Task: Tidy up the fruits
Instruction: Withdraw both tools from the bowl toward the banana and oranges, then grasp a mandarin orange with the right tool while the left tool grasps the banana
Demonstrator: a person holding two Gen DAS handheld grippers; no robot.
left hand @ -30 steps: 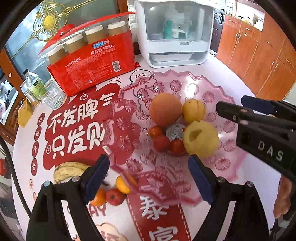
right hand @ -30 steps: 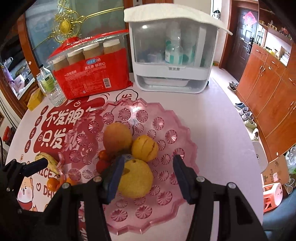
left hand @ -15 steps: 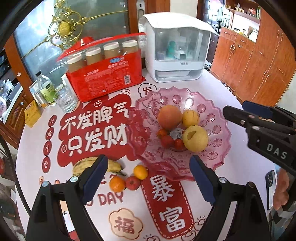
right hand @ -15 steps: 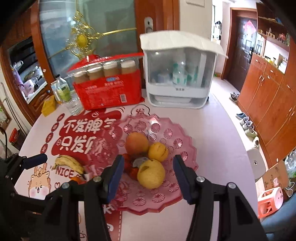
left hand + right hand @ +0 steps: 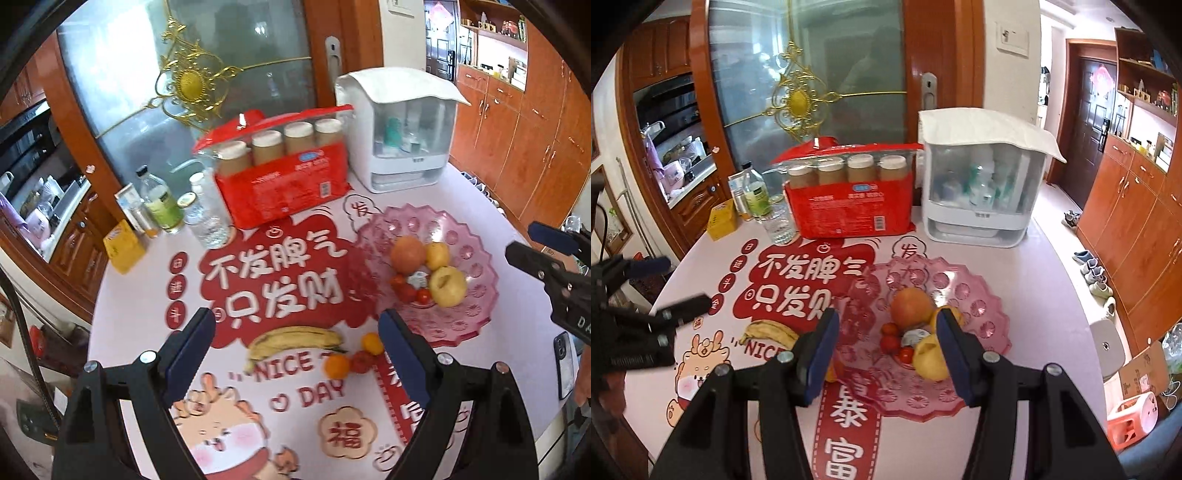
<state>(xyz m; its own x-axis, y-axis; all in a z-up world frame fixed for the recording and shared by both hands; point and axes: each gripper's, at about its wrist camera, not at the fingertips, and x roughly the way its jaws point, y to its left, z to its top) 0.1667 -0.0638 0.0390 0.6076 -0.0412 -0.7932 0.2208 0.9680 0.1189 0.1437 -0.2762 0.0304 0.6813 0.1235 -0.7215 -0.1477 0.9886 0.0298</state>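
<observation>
A pink scalloped plate (image 5: 476, 258) holds a large orange fruit (image 5: 408, 253), two yellow fruits (image 5: 448, 286) and small red tomatoes (image 5: 406, 291). On the printed table cover left of the plate lie a banana (image 5: 295, 341), two small oranges (image 5: 336, 365) and a small red fruit (image 5: 362, 362). My left gripper (image 5: 293, 321) hangs open high above the banana, holding nothing. My right gripper (image 5: 887, 319) stands open above the plate's near side (image 5: 990, 325), also holding nothing. Each gripper shows at the edge of the other's view: right gripper (image 5: 522, 239), left gripper (image 5: 685, 282).
At the back of the round table stand a red pack of paper cups (image 5: 284, 184), a white lidded cabinet (image 5: 402, 147), bottles (image 5: 162, 206), a glass (image 5: 212, 225) and a yellow box (image 5: 123, 245). A phone (image 5: 563, 363) lies near the right edge.
Both grippers have risen and drawn back from the plate, so the plate looks smaller. The banana and small loose fruits have come fully into the left wrist view.
</observation>
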